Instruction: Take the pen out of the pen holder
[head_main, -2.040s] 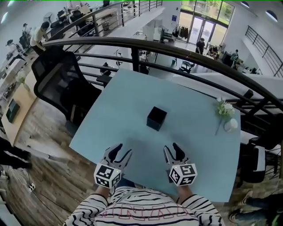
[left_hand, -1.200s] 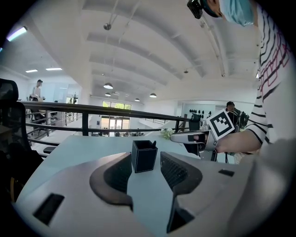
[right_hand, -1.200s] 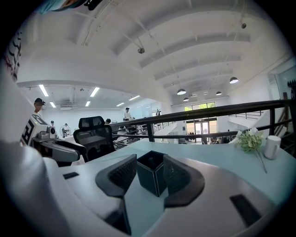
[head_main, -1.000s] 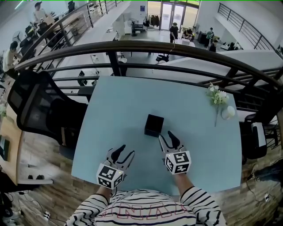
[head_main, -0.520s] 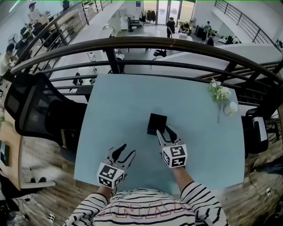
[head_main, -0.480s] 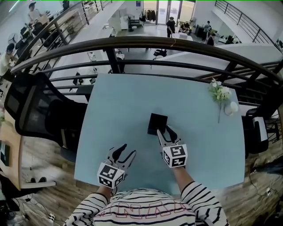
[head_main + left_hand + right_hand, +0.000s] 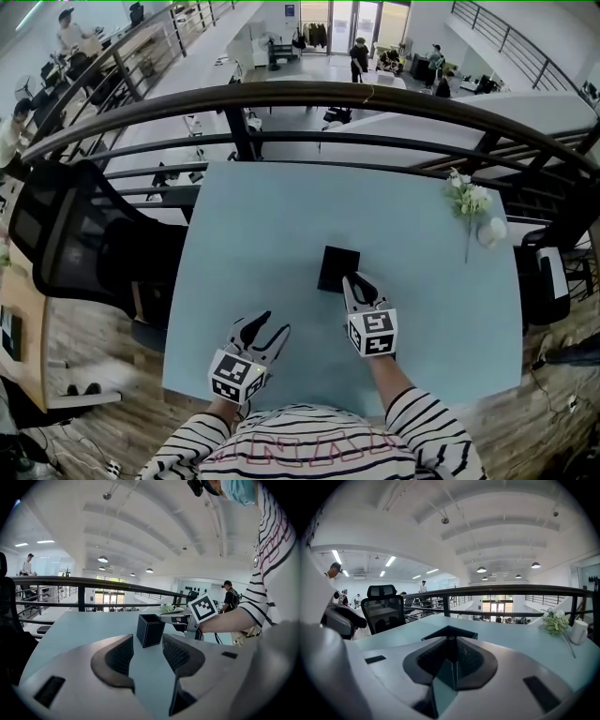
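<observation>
The black square pen holder (image 7: pixel 335 265) stands open-topped in the middle of the pale blue table (image 7: pixel 262 225). No pen shows in any view; its inside is hidden. My right gripper (image 7: pixel 353 280) is at the holder's near right corner, where its jaws are closing. In the right gripper view they (image 7: pixel 450 644) stand almost together, with the holder's rim (image 7: pixel 461 632) right at their tips. Whether the pads press on it cannot be seen. My left gripper (image 7: pixel 267 326) hovers open and empty near the table's front, with the holder (image 7: pixel 150 630) ahead of its jaws (image 7: pixel 147 651).
A small white vase with a flower sprig (image 7: pixel 473 211) sits at the table's far right. A dark railing (image 7: pixel 309 94) runs behind the table, and a black office chair (image 7: pixel 84 244) stands to its left. The table's front edge is close to my striped sleeves.
My right gripper has moved forward from the front of the table up to the holder's near right corner, and its jaws have narrowed. The left gripper has hardly moved.
</observation>
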The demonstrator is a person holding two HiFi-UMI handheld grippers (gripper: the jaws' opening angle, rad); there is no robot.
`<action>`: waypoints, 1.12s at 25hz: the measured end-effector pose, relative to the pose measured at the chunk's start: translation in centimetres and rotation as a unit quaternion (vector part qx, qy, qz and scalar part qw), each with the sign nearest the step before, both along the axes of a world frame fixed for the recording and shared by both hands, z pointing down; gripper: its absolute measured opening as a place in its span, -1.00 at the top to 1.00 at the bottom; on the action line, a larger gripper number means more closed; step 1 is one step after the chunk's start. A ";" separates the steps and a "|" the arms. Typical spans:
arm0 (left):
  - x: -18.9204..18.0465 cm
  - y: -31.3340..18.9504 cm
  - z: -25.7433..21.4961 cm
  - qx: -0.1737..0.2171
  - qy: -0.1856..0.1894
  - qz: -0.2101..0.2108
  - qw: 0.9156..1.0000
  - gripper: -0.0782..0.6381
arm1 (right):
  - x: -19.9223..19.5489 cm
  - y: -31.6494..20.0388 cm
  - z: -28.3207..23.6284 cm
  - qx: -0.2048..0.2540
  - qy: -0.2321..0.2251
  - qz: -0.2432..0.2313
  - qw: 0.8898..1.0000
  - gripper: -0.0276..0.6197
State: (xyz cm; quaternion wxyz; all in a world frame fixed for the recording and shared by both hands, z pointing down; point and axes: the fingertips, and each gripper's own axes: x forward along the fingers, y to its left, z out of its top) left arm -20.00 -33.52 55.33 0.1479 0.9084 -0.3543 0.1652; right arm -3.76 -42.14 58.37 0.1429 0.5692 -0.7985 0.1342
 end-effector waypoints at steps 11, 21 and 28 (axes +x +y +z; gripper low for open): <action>-0.5 0.4 -0.6 0.006 0.003 -0.016 1.000 0.30 | 0.5 0.4 -2.9 0.031 -0.017 0.001 0.999 0.71; 1.3 1.5 -1.5 0.020 0.008 -0.029 0.999 0.30 | 2.2 2.1 -9.5 0.094 -0.065 -0.009 0.993 0.71; 3.8 2.9 -2.0 0.027 0.010 -0.033 0.999 0.30 | 4.3 5.1 -12.4 0.115 -0.090 -0.018 0.989 0.71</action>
